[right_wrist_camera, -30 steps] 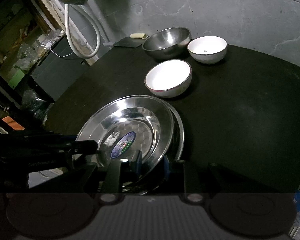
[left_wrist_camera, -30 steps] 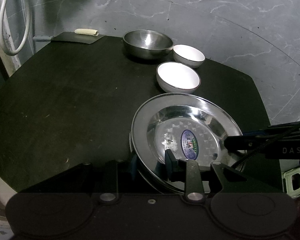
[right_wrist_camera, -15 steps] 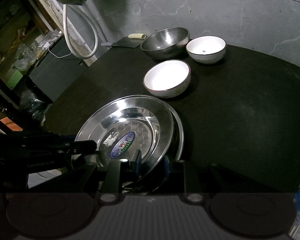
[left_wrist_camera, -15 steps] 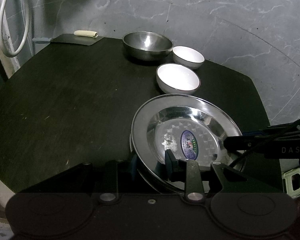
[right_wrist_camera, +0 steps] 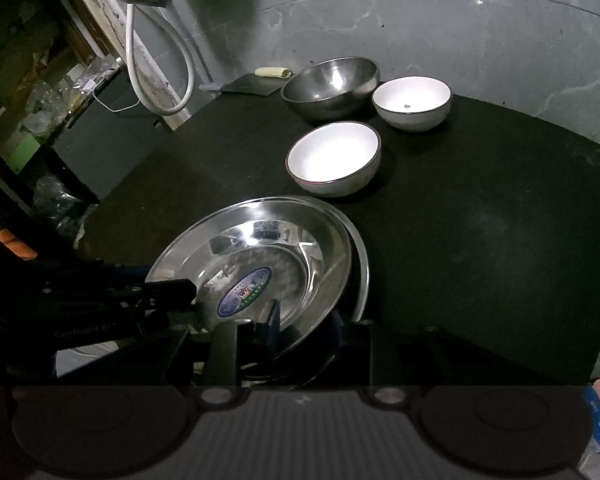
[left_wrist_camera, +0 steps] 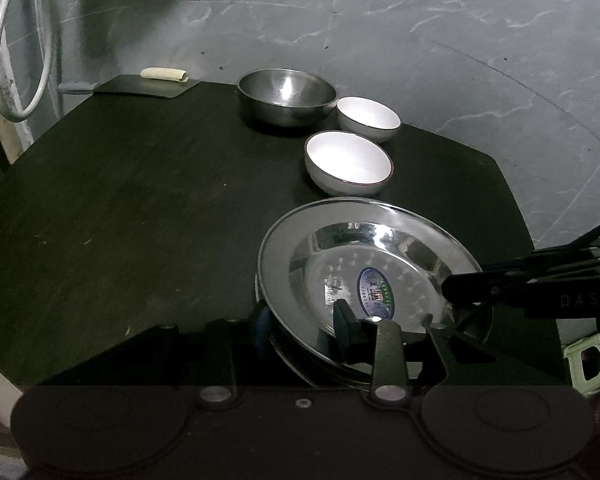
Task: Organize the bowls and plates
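Black worktop [left_wrist_camera: 140,216] stands before grey marble wall [left_wrist_camera: 420,40]. Steel plate [left_wrist_camera: 380,280] lies at lower centre; left hand-held gripper [left_wrist_camera: 304,326] and right hand-held gripper [right_wrist_camera: 306,326] are opening around its rim. Only right view shows cluttered shelves [right_wrist_camera: 40,80].

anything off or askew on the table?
Yes: the top steel plate sits off-centre on the plate below, whose rim shows only on one side, so the stack isn't nested. Both tongs, left and right, straddle its near rim, jaws opening. The far white bowl has a dark speck inside.
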`<state>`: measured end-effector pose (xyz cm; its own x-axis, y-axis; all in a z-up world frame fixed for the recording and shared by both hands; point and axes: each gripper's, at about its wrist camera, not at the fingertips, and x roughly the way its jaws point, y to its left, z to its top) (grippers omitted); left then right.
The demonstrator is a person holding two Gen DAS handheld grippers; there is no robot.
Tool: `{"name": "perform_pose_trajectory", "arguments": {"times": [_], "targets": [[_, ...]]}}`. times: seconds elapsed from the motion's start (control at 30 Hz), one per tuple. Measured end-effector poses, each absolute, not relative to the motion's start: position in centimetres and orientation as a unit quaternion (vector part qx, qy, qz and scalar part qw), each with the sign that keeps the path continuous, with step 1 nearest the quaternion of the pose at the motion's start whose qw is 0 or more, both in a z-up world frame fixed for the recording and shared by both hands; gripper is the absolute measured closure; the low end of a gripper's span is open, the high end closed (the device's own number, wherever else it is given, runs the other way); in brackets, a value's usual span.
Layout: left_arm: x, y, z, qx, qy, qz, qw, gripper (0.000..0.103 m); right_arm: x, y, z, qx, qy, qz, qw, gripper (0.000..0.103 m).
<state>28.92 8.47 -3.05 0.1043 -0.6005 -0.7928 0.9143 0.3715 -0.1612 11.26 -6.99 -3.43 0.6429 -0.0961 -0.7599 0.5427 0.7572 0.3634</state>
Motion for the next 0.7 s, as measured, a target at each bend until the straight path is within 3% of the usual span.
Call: {"name": "perform_pose_trajectory", "arguments": {"times": [0.7], "targets": [[29.42, 8.66, -3.28, 0.187, 0.411, -0.537, 0.713, 0.066, 11.53, -6.33, -3.03, 0.275, 0.386, -0.204, 0.856, 0.07]]}}
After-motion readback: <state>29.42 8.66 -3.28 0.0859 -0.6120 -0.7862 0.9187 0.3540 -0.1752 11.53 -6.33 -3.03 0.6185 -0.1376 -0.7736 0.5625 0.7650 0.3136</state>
